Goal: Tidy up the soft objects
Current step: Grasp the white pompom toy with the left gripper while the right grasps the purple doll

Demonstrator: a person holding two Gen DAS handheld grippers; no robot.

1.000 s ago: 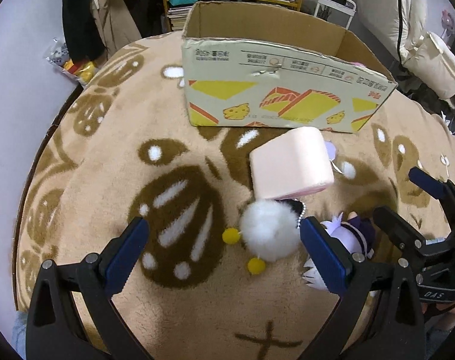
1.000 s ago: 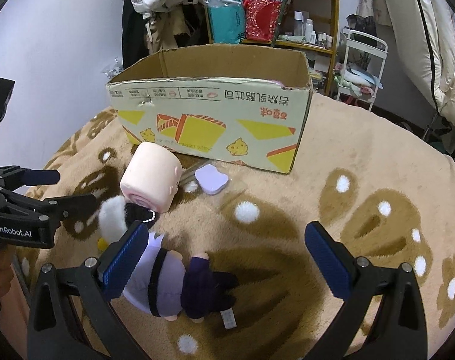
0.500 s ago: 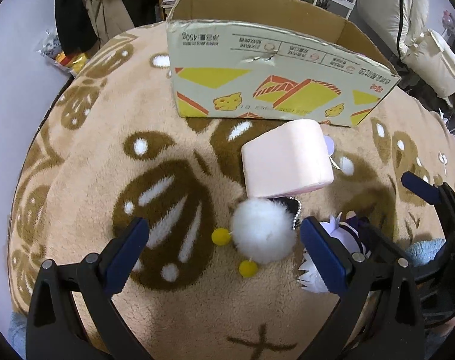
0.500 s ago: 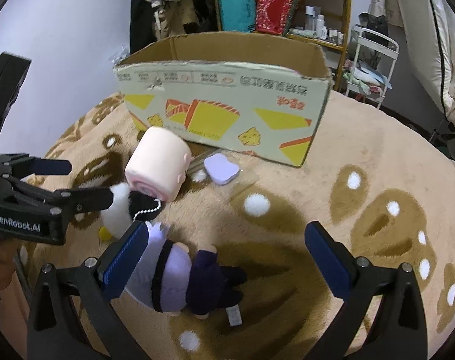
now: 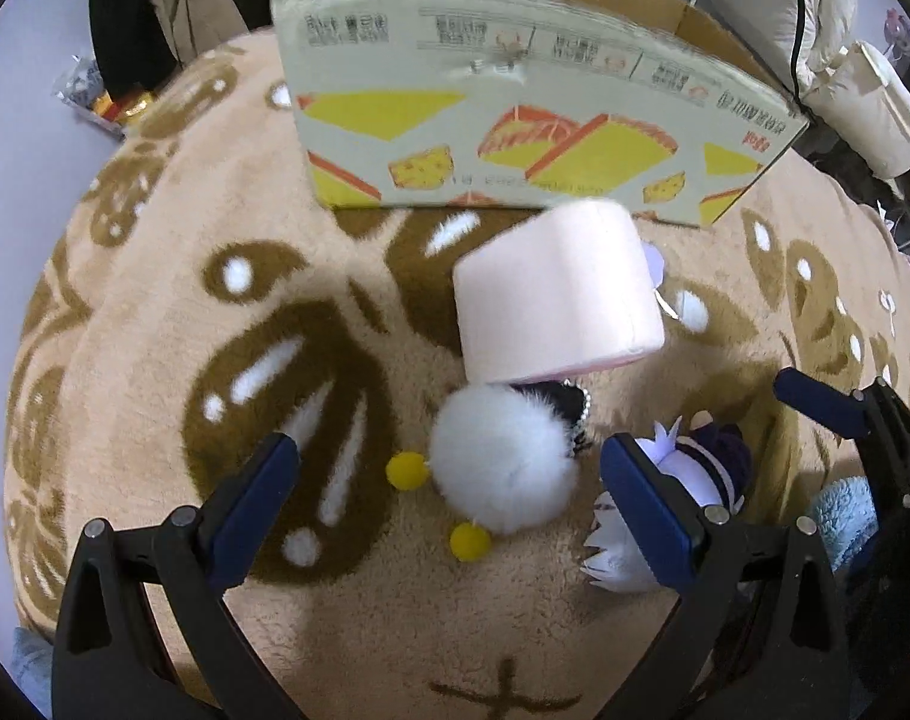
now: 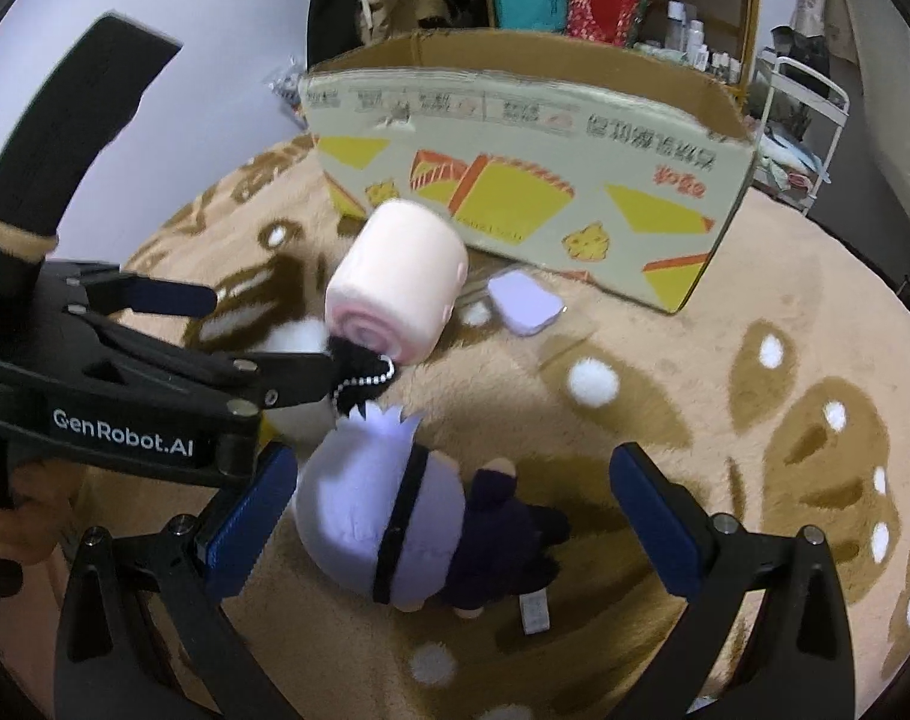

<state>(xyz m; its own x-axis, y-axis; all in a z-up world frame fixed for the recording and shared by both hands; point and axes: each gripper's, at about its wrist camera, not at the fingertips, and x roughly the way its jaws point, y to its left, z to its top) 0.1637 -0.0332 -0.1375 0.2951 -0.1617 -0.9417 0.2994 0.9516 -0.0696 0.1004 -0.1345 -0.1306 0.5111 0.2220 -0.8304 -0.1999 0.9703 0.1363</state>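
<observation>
On the brown patterned rug, a white fluffy plush (image 5: 503,468) with yellow feet lies between the fingers of my open left gripper (image 5: 449,504), untouched. Just beyond it lies a pink roll-shaped plush (image 5: 557,294), in front of the open cardboard box (image 5: 515,120). My right gripper (image 6: 452,522) is open and straddles a doll (image 6: 407,516) with a pale purple head and dark clothes. In the right wrist view the left gripper (image 6: 263,336) reaches in from the left and hides most of the white plush (image 6: 299,339). The pink roll (image 6: 395,288) lies behind it.
A small purple pad (image 6: 524,303) in a clear wrapper lies by the box (image 6: 527,138). A shelf (image 6: 623,6) with bags and bottles stands behind the box, with a white cart (image 6: 803,96) to the right. Hanging clothes (image 5: 131,30) are at the back left.
Both grippers have moved forward and down towards the toys. The white plush and the doll now sit deeper between the fingers. Nothing has been gripped.
</observation>
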